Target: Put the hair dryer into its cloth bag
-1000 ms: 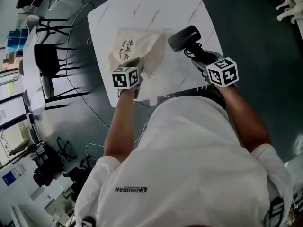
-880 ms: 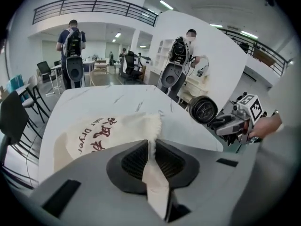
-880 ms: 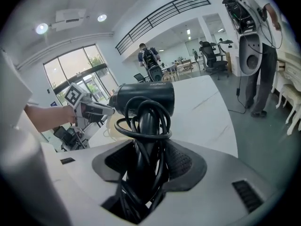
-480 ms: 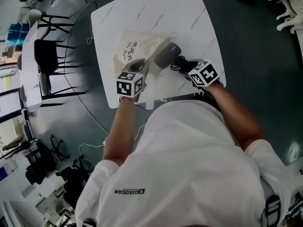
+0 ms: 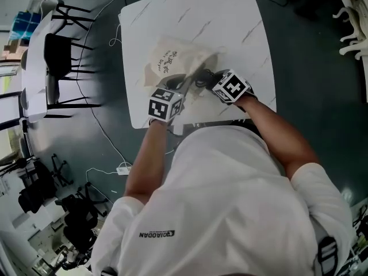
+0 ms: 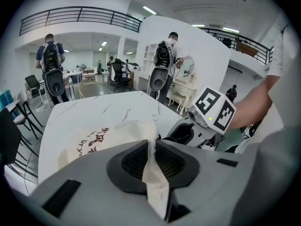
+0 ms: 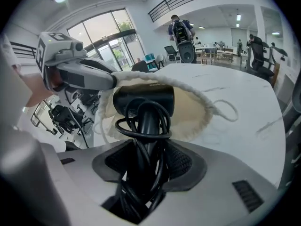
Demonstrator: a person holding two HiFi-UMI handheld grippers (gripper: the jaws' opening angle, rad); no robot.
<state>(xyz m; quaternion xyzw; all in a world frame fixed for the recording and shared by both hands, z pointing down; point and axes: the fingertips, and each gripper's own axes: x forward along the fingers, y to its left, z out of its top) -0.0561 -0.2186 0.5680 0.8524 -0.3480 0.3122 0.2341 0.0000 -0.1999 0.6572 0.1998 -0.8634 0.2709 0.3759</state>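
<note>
The cream cloth bag (image 5: 172, 61) with dark print lies on the white marble table (image 5: 230, 22). My left gripper (image 5: 181, 86) is shut on the bag's near rim, and a fold of cloth (image 6: 153, 173) stands pinched between its pads, holding the mouth up. My right gripper (image 5: 210, 80) is shut on the black hair dryer (image 7: 143, 100), gripping its handle and wound cord. The dryer's head sits at the open mouth of the bag (image 7: 193, 109), right beside the left gripper (image 7: 80, 74). From the head view most of the dryer (image 5: 201, 78) is hidden by cloth and grippers.
The bag's drawstring (image 7: 226, 108) trails on the tabletop. Black chairs (image 5: 60, 62) stand left of the table and a cable (image 5: 109, 142) runs across the floor. People with backpacks (image 6: 52, 69) stand far off in the room.
My right gripper carried the hair dryer leftward and down from the table's right side to the bag's mouth. My left gripper raised the bag's rim slightly.
</note>
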